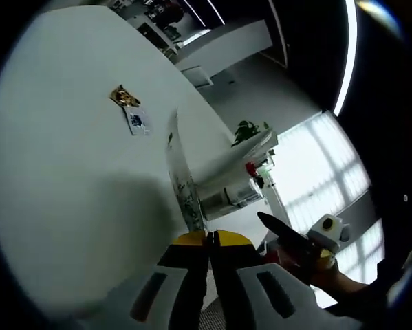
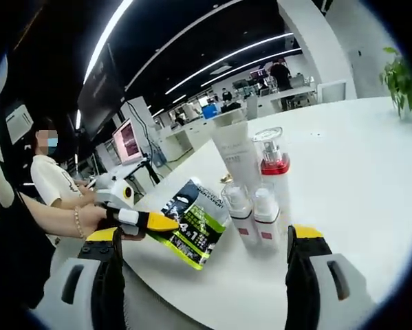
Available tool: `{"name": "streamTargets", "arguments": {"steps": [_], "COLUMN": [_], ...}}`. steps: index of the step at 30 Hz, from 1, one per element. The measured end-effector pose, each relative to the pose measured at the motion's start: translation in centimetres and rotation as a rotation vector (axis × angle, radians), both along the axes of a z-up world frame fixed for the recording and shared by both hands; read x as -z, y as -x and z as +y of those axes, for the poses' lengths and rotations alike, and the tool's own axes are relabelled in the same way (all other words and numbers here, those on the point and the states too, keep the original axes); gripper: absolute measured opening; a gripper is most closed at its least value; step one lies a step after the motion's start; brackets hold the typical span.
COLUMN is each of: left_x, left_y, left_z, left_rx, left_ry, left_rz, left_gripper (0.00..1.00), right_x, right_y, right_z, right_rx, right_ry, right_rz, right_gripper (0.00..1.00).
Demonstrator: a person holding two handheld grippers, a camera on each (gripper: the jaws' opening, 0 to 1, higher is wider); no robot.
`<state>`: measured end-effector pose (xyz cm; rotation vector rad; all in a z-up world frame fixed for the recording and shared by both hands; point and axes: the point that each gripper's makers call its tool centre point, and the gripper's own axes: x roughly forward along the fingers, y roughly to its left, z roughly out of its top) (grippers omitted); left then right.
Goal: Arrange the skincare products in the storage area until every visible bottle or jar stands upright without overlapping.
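My left gripper (image 1: 209, 238) is shut on the edge of a flat green-and-black pouch (image 1: 185, 185), which I see edge-on here. In the right gripper view the same pouch (image 2: 195, 223) is held tilted above the white table's (image 2: 357, 172) near edge by the left gripper (image 2: 154, 222). Just right of it stand two small white bottles (image 2: 240, 210) (image 2: 266, 210), with a tall pump bottle with a red band (image 2: 272, 165) and a white tube (image 2: 236, 155) behind them, all upright and close together. My right gripper (image 2: 204, 237) is open wide, short of the pouch and bottles.
A gold wrapper (image 1: 125, 96) and a small card (image 1: 138, 122) lie far off on the table. A green plant (image 2: 402, 79) stands beyond the far side. A seated person (image 2: 51, 182) is at the left, with desks and monitors behind.
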<state>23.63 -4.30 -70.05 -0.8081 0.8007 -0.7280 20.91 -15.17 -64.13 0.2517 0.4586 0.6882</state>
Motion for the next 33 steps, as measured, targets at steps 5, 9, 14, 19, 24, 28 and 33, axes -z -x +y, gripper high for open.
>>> {"name": "streamTargets", "arguments": {"steps": [5,9,14,19,24,28,33], "left_x": [1.1,1.9,3.1,4.1,4.9,5.4,5.3], "left_y": [-0.5,-0.5,-0.3,-0.5,-0.4,-0.7,-0.5], "left_z": [0.3,0.4,0.8,1.5,1.8,2.6,2.3], "left_rx": [-0.014,-0.014,0.025,0.078,0.133,0.200,0.247], "left_ry": [-0.070,-0.158,-0.256,-0.389,-0.532,-0.715,-0.763], "left_rz": [-0.048,-0.083,-0.102,-0.161,-0.229,-0.341,-0.381], "left_gripper": [0.00,0.00,0.00,0.03,0.07,0.14,0.20], "right_x": [0.0,0.2,0.4,0.4,0.3,0.2,0.3], "right_y": [0.0,0.0,-0.1,-0.1,0.0,0.1,0.1], "right_z": [-0.1,-0.1,-0.2,-0.2,0.0,0.1,0.1], "right_rx": [0.009,0.006,0.008,0.007,0.008,0.007,0.005], "right_ry": [-0.008,-0.006,-0.008,-0.015,-0.016,-0.016,-0.015], "right_rz": [0.007,0.011,0.017,0.018,0.020,0.022,0.024], "right_gripper": [0.99,0.99,0.99,0.99,0.99,0.99,0.99]}}
